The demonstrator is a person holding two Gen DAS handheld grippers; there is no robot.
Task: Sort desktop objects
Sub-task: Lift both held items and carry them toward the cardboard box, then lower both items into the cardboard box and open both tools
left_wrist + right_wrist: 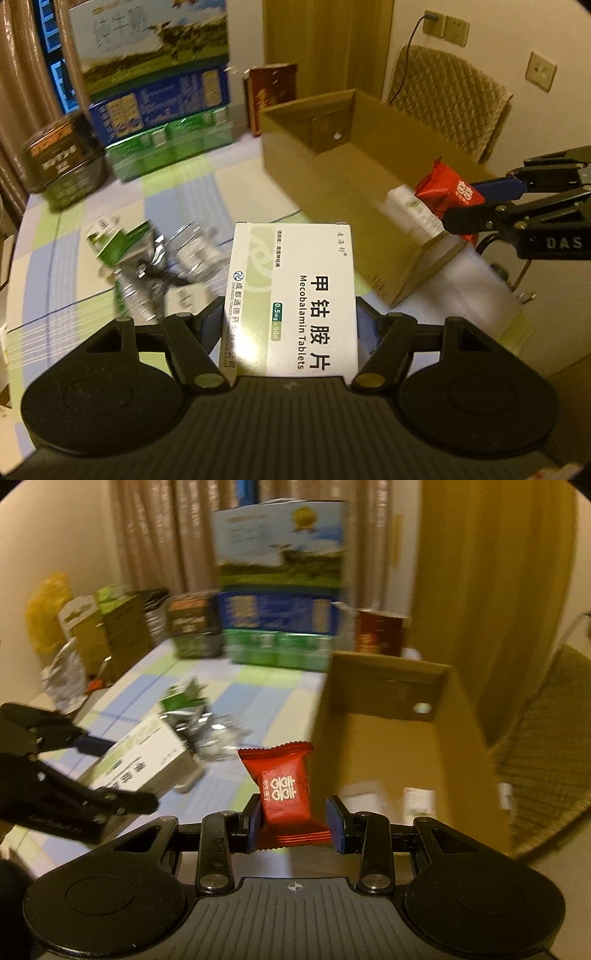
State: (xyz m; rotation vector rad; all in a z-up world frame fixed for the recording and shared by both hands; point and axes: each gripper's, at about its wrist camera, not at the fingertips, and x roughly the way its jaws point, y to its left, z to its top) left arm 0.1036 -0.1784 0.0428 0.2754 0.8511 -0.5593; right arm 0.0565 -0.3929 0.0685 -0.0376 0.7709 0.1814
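Note:
My left gripper (291, 325) is shut on a white Mecobalamin tablet box (295, 295), held upright above the checked tablecloth. The same box (147, 764) and the left gripper (110, 775) show at the left of the right wrist view. My right gripper (295, 825) is shut on a red sweet packet (282, 794), held beside the near corner of an open cardboard box (384, 738). In the left wrist view the red packet (448, 190) and the right gripper (476, 203) hang over the cardboard box (332, 173). Small white packs (413, 210) lie inside it.
A pile of foil blister strips and a green pack (147, 254) lies on the tablecloth (192, 184). Milk cartons (159, 92), a dark tin (62, 158) and a red-brown box (271, 96) line the far edge. A quilted chair (450, 99) stands behind the cardboard box.

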